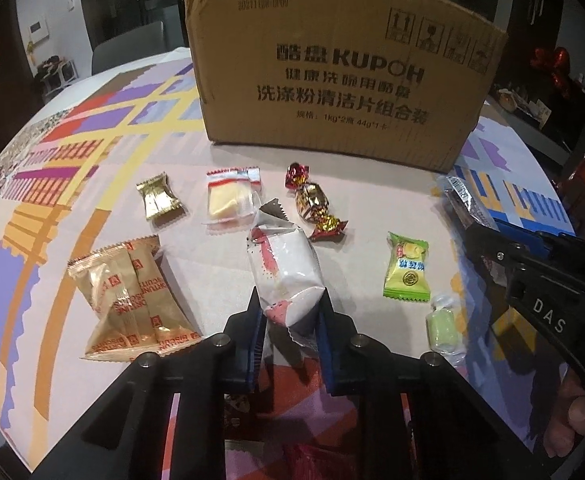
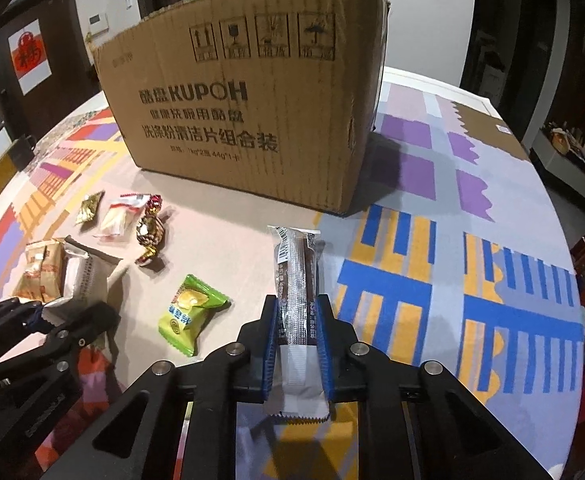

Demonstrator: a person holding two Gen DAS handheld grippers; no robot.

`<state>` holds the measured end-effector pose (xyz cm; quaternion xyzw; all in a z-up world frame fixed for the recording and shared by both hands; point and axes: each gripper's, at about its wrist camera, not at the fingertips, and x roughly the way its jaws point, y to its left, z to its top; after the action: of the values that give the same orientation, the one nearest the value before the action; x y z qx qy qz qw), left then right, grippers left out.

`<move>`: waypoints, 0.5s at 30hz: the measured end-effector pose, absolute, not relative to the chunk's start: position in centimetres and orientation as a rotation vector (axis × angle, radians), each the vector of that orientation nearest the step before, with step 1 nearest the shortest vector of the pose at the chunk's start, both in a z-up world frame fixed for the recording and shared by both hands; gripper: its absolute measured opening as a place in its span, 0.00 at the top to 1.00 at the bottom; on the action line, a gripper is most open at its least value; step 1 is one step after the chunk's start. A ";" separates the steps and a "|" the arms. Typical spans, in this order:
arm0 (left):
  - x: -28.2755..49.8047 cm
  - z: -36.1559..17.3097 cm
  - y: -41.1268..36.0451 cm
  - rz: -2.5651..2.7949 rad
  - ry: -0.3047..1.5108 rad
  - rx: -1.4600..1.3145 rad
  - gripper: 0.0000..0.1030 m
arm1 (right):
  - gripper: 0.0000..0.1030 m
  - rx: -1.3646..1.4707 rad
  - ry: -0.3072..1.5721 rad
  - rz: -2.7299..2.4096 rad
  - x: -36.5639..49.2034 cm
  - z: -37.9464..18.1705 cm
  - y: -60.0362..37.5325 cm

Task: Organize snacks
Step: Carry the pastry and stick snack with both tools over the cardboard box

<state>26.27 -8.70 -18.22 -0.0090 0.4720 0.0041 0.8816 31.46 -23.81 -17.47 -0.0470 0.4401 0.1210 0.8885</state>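
left wrist view: the box (image 1: 332,76) stands toward the worktop's (image 1: 220,276) far edge, its inside hidden. left hand-held gripper (image 1: 290,320) clamps a white packet (image 1: 284,272); right hand-held gripper (image 2: 296,316) clamps a brown bar (image 2: 294,276) whose label is unreadable.

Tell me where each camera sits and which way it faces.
Left wrist: behind the left claw, facing the cardboard box; claw grips a white packet; right claw at right edge.
Right wrist: behind the right claw, facing the same box; claw grips a brown bar; left claw lower left.
Shared: box, green candy, tablecloth.
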 end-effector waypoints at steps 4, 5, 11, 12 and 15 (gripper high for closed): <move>25.9 -17.4 -8.5 0.004 0.965 -0.019 0.78 | 0.82 -0.090 0.894 0.244 30.8 -16.4 -24.0; 25.8 -17.2 -8.5 0.003 0.962 -0.020 0.78 | 0.82 -0.086 0.890 0.241 30.7 -16.2 -24.0; 25.1 -15.9 -8.1 -0.019 0.939 -0.035 0.79 | 0.82 -0.078 0.880 0.213 29.7 -15.1 -24.0; 25.0 -15.7 -8.1 -0.022 0.934 -0.035 0.82 | 0.82 -0.078 0.879 0.208 29.5 -14.8 -23.9; 24.9 -15.3 -7.8 -0.039 0.929 -0.039 0.84 | 0.82 -0.082 0.870 0.193 29.0 -14.1 -23.8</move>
<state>24.94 -7.84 -15.26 -0.0190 0.4479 -0.0186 0.8937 28.97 -23.81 -14.07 -0.0398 0.4208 0.0932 0.9015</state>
